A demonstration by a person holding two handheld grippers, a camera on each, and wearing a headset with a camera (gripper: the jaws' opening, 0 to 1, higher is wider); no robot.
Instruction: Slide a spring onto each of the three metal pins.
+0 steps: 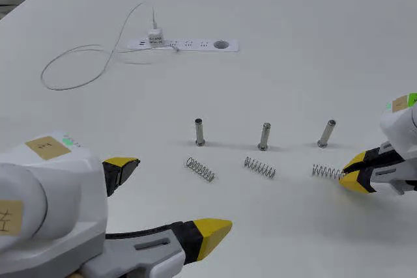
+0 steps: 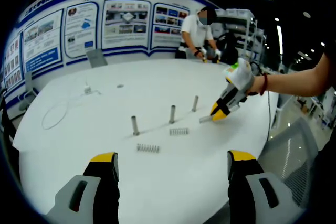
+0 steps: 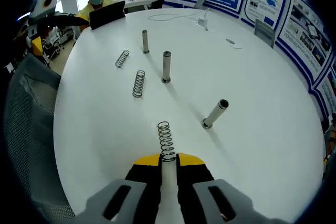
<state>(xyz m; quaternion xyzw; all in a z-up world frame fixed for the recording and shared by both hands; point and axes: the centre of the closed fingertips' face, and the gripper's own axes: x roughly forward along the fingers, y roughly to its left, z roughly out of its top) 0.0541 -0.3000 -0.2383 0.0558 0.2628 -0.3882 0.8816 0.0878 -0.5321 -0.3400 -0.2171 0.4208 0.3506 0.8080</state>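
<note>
My right tongs (image 3: pixel 168 157) pinch one end of a small coiled steel spring (image 3: pixel 166 139) lying on the white bench (image 1: pixel 293 17), near the rightmost silver metal pin (image 1: pixel 326 133), which stands upright. My left tongs (image 2: pixel 173 158) hover spread, well apart.

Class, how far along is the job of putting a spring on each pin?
Done: nothing; the left pin, middle pin and right pin stand bare. In hand: the right gripper is shut on one end of the right spring. Left: all three fittings; the left spring and middle spring lie on the table, left gripper open.
</note>
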